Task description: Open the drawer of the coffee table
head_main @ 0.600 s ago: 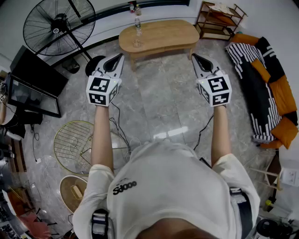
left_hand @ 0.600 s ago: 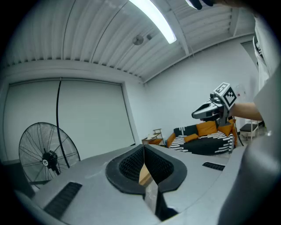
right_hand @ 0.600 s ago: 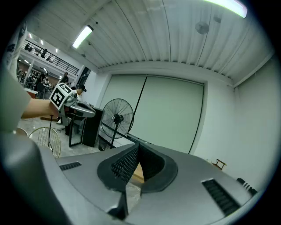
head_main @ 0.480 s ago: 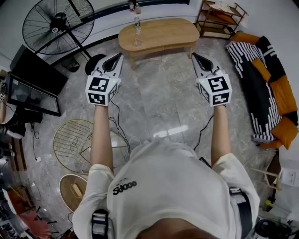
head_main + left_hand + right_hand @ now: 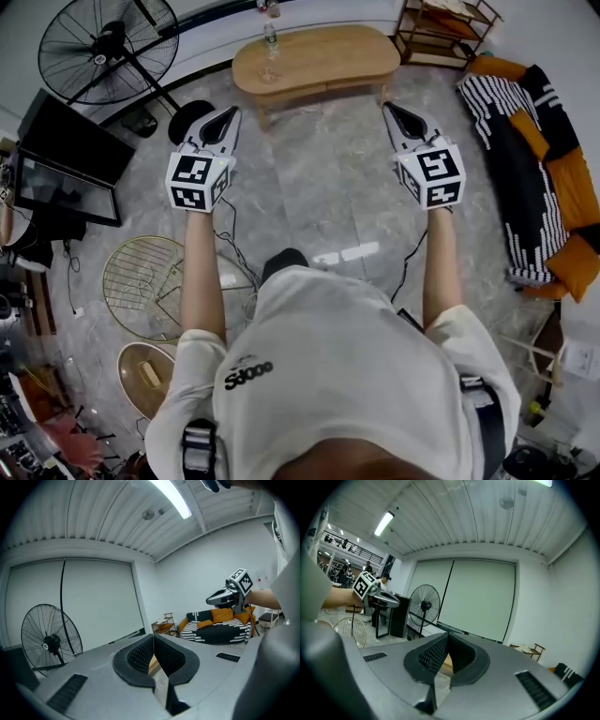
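Observation:
The oval wooden coffee table stands on the floor at the top of the head view; no drawer front or handle can be made out from here. Both grippers are held out level in the air, well short of it. My left gripper is shut and empty, its pads meeting edge to edge. My right gripper is likewise shut with nothing in it. A thin strip of the table's wood shows just below each closed pair of jaws. Each gripper view also catches the other gripper.
A bottle and a glass stand on the table's left end. A large floor fan and black screen are at left, a wire basket and cables on the floor, a sofa at right, a small shelf behind.
The person has stepped forward: a shoe now shows ahead of the body and the room has shifted in view. Both grippers stay shut and level.

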The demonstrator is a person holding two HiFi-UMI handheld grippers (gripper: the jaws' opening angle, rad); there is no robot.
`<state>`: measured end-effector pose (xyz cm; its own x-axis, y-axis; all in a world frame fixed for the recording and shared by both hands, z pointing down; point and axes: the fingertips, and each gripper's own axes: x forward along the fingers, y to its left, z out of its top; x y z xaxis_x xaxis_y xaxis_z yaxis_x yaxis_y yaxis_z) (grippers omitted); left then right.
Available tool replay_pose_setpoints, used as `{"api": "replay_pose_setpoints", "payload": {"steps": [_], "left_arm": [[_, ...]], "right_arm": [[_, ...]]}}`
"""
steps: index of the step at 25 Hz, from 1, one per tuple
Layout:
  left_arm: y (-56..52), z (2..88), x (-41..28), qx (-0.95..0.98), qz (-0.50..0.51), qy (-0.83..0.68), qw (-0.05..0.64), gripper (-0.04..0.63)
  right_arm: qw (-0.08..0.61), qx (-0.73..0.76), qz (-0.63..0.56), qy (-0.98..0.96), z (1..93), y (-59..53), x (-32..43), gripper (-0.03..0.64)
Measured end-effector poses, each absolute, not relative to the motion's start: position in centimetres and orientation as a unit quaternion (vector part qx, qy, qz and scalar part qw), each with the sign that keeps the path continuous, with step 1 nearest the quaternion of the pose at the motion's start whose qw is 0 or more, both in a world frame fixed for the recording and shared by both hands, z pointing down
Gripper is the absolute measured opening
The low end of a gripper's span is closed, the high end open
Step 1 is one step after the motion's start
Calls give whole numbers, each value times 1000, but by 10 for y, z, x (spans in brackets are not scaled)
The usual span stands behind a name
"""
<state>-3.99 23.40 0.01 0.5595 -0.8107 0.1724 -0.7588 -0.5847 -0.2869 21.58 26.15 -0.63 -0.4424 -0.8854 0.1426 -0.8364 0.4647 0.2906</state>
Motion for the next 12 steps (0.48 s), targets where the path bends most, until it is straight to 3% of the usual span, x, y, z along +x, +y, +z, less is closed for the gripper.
{"api": "replay_pose_setpoints", "payload": {"steps": [12], "left_arm": [[117,18,-34,-881,-151,440,88,18]], "right_arm": [[123,515,-69,-845,2,149,222,6]]}}
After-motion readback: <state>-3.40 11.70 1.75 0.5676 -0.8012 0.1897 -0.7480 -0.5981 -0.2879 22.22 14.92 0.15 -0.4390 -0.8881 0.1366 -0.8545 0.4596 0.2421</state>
